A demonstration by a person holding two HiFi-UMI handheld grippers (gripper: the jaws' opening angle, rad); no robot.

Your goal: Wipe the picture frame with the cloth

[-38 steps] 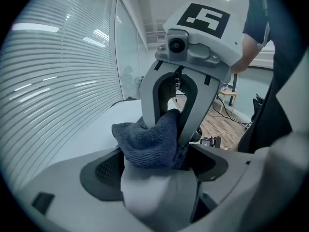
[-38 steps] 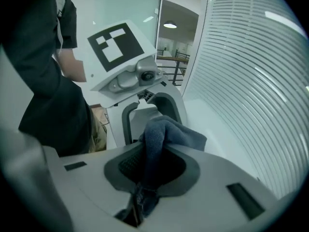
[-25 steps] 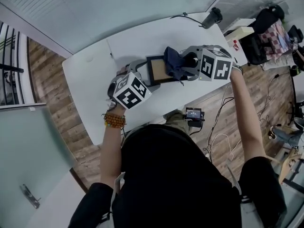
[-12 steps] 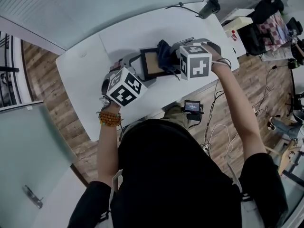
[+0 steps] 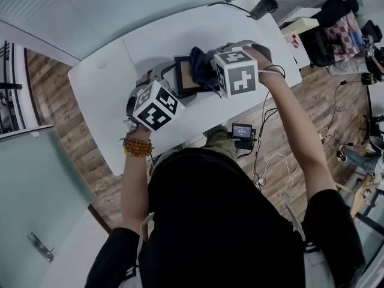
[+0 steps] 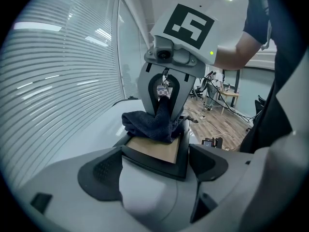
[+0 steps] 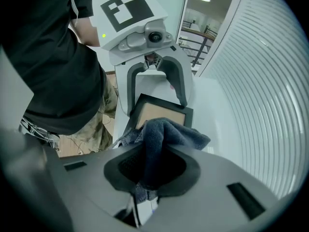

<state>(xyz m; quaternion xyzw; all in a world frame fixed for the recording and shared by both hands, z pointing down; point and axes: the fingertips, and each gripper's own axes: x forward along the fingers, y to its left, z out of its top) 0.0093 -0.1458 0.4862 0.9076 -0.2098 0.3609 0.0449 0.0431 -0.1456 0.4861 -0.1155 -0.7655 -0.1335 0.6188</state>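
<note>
No words, numbers or brand names can be read anywhere.

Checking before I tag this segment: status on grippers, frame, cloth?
Left gripper clamped on picture frame, flat on table. Right gripper shut on cloth, bunched on the frame's brown panel. Nothing else on the frame.

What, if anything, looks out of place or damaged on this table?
Nothing stands out. The left tool holds the picture frame by its near edge, the right tool holds the bunched cloth on its brown panel, and the table shows no spill.
</note>
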